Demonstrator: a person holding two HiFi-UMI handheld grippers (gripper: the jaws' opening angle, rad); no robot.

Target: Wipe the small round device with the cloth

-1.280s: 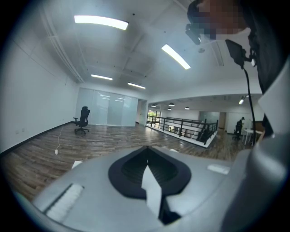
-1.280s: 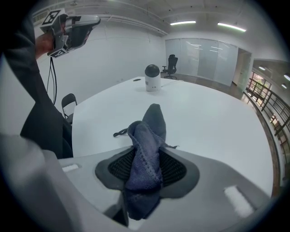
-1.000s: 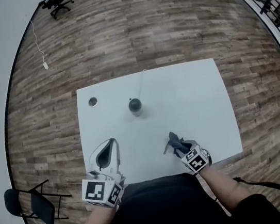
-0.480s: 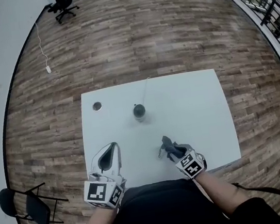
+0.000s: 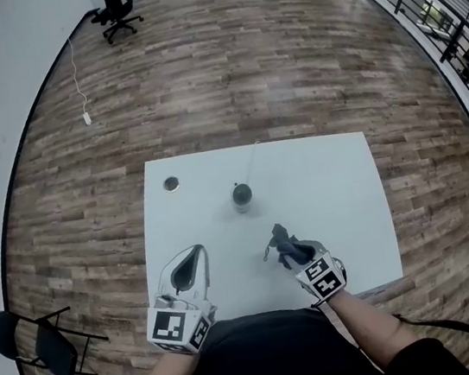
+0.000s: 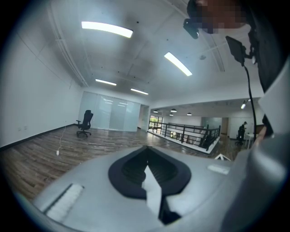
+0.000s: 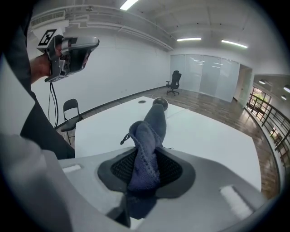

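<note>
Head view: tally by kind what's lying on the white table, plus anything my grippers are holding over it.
Small round dark device: 1
Small round silver disc: 1
Thin white cable: 1
Dark blue-grey knitted cloth, clamped in the right gripper: 1
Total: 4

Head view: I look steeply down from above person; whole table (image 5: pixel 338 175) mid-frame, floor (image 5: pixel 227 78) all round, everything far from lens.
Left gripper view: lens sits close behind own jaws, faces near level across room toward railing (image 6: pixel 190 133).
Right gripper view: lens close behind jaws, tilted down over table; cloth (image 7: pixel 147 145) crowds centre.
Shared: head and right gripper views both take table, small round device (image 5: pixel 242 195), left gripper (image 5: pixel 197 251). All three catch office chair (image 5: pixel 118 3).
</note>
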